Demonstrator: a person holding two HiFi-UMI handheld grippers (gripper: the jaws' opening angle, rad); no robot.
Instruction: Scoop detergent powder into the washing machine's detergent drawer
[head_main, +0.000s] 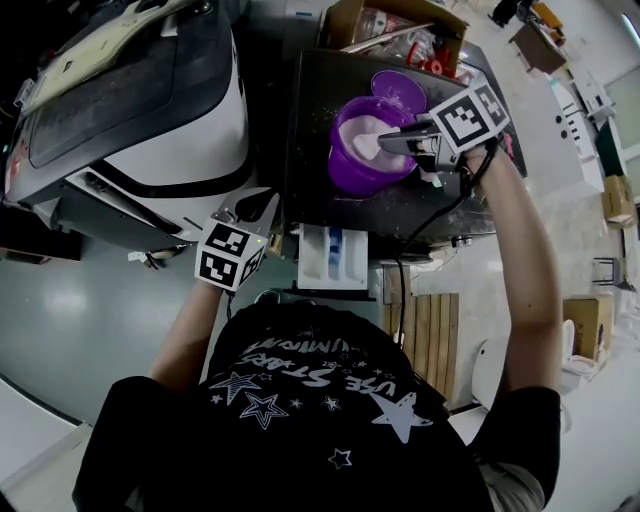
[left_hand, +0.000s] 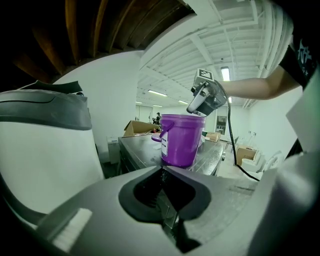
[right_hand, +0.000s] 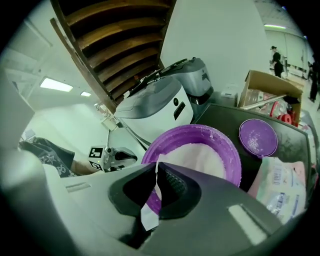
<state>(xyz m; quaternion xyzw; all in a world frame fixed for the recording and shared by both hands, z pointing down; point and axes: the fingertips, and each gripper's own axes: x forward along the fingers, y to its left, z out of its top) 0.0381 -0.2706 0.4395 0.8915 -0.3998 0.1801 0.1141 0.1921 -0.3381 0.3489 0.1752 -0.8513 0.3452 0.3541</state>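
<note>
A purple bucket (head_main: 352, 170) of white detergent powder (head_main: 362, 135) stands on the dark top of the washing machine (head_main: 310, 110). Its purple lid (head_main: 398, 90) lies behind it. The white detergent drawer (head_main: 333, 258) is pulled out towards me below the bucket. My right gripper (head_main: 388, 143) hovers over the bucket's rim, shut on a thin white piece that looks like a scoop handle (right_hand: 149, 217); the bowl of the scoop is hidden. My left gripper (head_main: 258, 205) is shut and holds nothing, left of the drawer. It looks at the bucket (left_hand: 181, 140) from the side.
A white and grey appliance (head_main: 150, 110) fills the left. A cardboard box (head_main: 395, 25) with clutter stands behind the lid, and a plastic packet (right_hand: 282, 185) lies right of the bucket. The right gripper's black cable (head_main: 430, 225) hangs past the machine's front edge. A wooden pallet (head_main: 430, 335) lies on the floor.
</note>
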